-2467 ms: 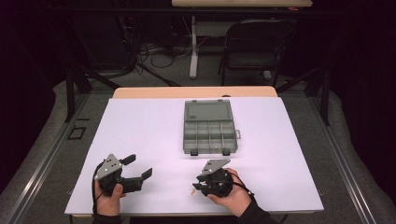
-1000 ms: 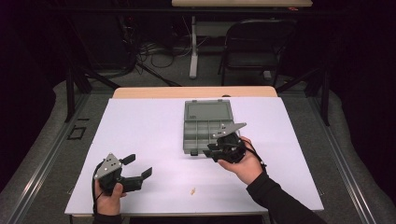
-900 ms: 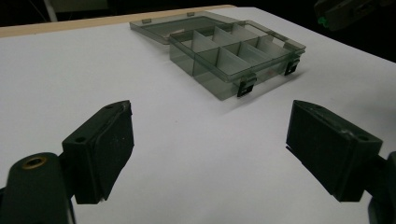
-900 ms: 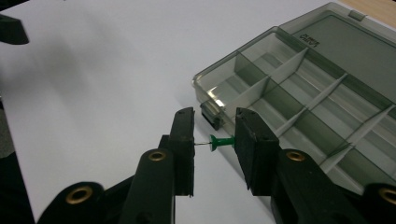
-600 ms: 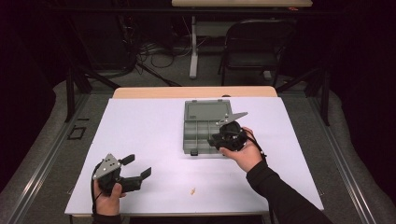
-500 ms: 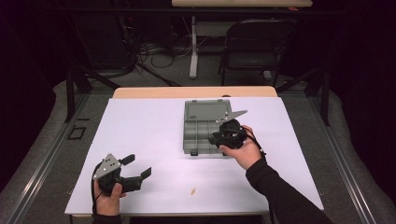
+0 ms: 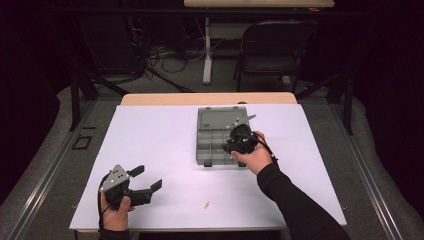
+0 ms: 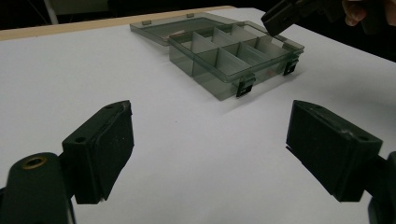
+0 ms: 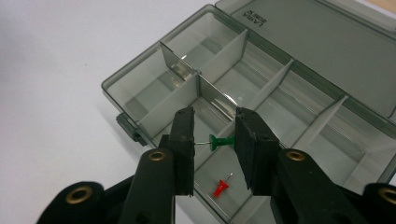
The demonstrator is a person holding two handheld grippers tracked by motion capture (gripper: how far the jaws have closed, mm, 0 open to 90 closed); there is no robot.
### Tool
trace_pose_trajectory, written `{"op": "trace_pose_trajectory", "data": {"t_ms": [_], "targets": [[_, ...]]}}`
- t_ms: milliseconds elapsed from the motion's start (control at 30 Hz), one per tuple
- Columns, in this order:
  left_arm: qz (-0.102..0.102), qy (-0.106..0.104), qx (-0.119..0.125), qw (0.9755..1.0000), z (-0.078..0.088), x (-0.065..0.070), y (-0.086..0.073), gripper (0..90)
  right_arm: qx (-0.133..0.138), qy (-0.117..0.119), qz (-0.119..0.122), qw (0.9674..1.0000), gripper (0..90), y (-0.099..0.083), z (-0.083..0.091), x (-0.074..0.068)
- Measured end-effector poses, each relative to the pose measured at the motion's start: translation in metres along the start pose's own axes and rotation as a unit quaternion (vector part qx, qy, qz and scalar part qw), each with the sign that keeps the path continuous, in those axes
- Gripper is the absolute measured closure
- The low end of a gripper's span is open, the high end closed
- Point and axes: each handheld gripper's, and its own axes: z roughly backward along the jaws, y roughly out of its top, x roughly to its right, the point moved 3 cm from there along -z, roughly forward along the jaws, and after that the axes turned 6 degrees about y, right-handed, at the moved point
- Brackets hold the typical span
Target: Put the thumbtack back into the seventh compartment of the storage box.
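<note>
An open grey compartment box (image 7: 204, 150) lies mid-table with its lid (image 7: 220, 117) folded back. My right gripper (image 7: 231, 145) hovers over the box's near right part. In the right gripper view my right gripper (image 9: 214, 135) is shut on a green pushpin (image 9: 220, 142) held crosswise, needle against the left pad and head against the right. Below it a red pushpin (image 9: 220, 187) lies in a compartment of the box (image 9: 140, 100). My left gripper (image 7: 147, 177) rests open at the table's near left. Its jaws (image 8: 210, 140) stand wide with nothing between them and point toward the box (image 8: 224, 79).
A small tan pin-like object (image 7: 205, 204) lies on the white table sheet (image 7: 150, 135) near the front edge. The other compartments in view hold nothing. A black chair (image 7: 272, 50) and cables stand beyond the far edge of the table.
My right gripper went from the table's front edge up to the box, then shifted slightly farther over it and lower in the last second. The left gripper stayed put.
</note>
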Motion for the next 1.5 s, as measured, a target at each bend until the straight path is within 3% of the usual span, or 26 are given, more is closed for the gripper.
{"op": "trace_pose_trajectory", "data": {"t_ms": [333,733,1200,1500], "targets": [[-0.002,-0.001,0.0,1.0,0.0,0.0,0.0,14.9,-0.02,-0.012,-0.016,0.9996,69.0,-0.005,-0.01,0.013],[0.0,0.001,0.0,1.0,0.0,-0.001,0.0,14.9,-0.024,-0.015,-0.025,0.9993,68.5,-0.007,-0.015,0.017],[0.0,0.002,0.001,1.0,0.001,-0.001,0.0,14.9,-0.015,-0.015,-0.028,0.9994,48.6,-0.007,-0.008,0.015],[-0.001,0.004,0.002,1.0,0.001,-0.001,0.0,14.9,0.002,-0.017,-0.005,0.9998,41.9,-0.009,0.0,0.0]]}}
